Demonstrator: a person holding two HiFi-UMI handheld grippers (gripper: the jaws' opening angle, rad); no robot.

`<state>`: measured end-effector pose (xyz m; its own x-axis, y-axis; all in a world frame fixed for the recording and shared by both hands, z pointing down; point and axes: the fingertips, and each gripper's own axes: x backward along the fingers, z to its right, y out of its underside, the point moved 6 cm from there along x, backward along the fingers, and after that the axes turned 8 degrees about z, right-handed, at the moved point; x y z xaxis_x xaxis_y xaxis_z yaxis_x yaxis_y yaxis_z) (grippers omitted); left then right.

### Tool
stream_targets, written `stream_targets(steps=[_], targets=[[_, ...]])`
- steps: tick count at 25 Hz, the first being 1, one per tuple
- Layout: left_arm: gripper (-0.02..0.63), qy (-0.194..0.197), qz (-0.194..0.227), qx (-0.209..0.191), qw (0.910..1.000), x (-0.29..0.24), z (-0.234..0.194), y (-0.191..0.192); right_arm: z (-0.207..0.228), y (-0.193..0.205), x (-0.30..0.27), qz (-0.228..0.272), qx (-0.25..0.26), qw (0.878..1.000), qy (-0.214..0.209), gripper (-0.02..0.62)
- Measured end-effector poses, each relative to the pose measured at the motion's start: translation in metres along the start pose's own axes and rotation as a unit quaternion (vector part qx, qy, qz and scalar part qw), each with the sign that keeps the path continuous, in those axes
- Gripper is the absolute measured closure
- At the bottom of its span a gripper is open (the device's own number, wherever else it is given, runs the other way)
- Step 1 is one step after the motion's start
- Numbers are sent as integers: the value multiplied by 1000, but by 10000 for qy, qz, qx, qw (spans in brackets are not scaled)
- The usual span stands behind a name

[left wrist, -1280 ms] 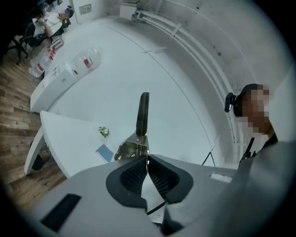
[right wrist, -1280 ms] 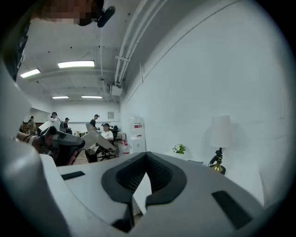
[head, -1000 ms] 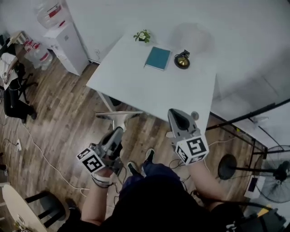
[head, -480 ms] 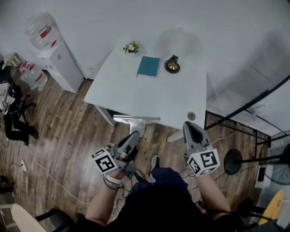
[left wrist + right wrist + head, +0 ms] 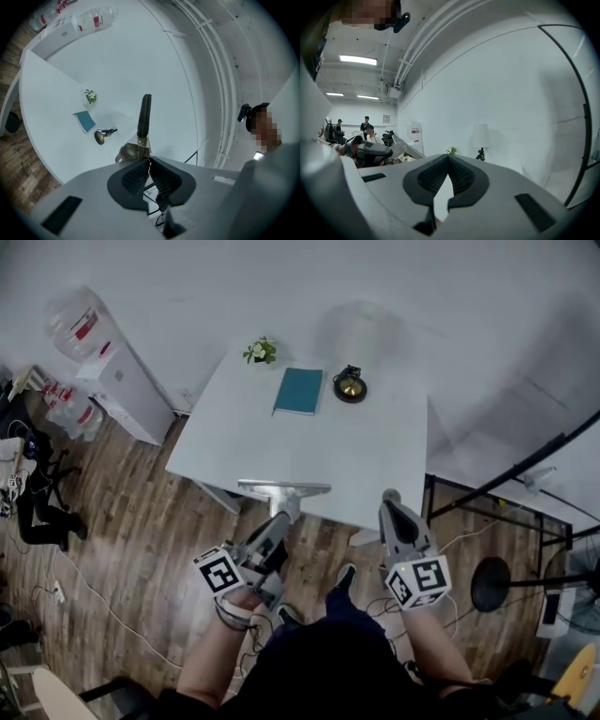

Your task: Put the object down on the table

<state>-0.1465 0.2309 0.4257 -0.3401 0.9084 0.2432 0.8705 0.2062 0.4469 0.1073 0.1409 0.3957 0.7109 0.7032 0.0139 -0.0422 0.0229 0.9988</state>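
Tool [image 5: 142,126]: metal body with a spring, long black handle. It is clamped in the left gripper [image 5: 149,159], off the worktop [image 5: 281,456]. The fingers [image 5: 133,176] are closed on the metal end, with the pads pressed against it on both sides.

Long axis runs straight on from the fingers. The handle leads away from the gripper and is nearly upright in the left gripper view, leaning a little right. The handle tip is aimed past the far side of the worktop toward the white wall.

The head view places the left gripper [image 5: 277,526] over the wood floor [image 5: 122,521], just short of the worktop's near edge. The tool itself cannot be made out there, only in the left gripper view.

Right gripper [image 5: 389,502] is held near the worktop's near right corner. In the right gripper view its fingers [image 5: 461,176] are closed on each other at the tips, with nothing between them [image 5: 448,157].

At the far end of the worktop lie a teal book [image 5: 299,391], a small potted plant [image 5: 261,351] and a small brass piece with a black top [image 5: 350,385]. All three are well apart from both grippers and also show in the left gripper view.

Only the head view shows the water dispenser [image 5: 112,381] left of the worktop. Only the right gripper view shows people [image 5: 365,126] in the far room.
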Motion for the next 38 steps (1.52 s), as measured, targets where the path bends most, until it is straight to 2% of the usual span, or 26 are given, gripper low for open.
stream_targets(steps=[4,9,14,19,23,30,38], targets=[[591,-115,115,174,9997,-42,-13,6,45,2,-27,1,-67,9999,-156,590],[591,-235,271,59,9993,-95,-19,6,103,2,-64,-44,-205,9992,-329,589],[591,-375,338,-23,9987,-131,-23,13,136,6,-85,-71,-352,9981,-510,589],[591,-502,212,-38,9985,-165,-31,25,165,11,-96,-68,-510,9971,-556,591],[591,-539,75,17,9985,-187,-37,36,185,14,-95,-62,-580,9972,-468,591],[591,-721,-109,375,9966,-211,-67,43,205,18,-91,-111,-631,9978,-165,591],[591,-907,-457,954,9902,-245,-127,38,221,22,-101,-210,-441,9979,422,591]])
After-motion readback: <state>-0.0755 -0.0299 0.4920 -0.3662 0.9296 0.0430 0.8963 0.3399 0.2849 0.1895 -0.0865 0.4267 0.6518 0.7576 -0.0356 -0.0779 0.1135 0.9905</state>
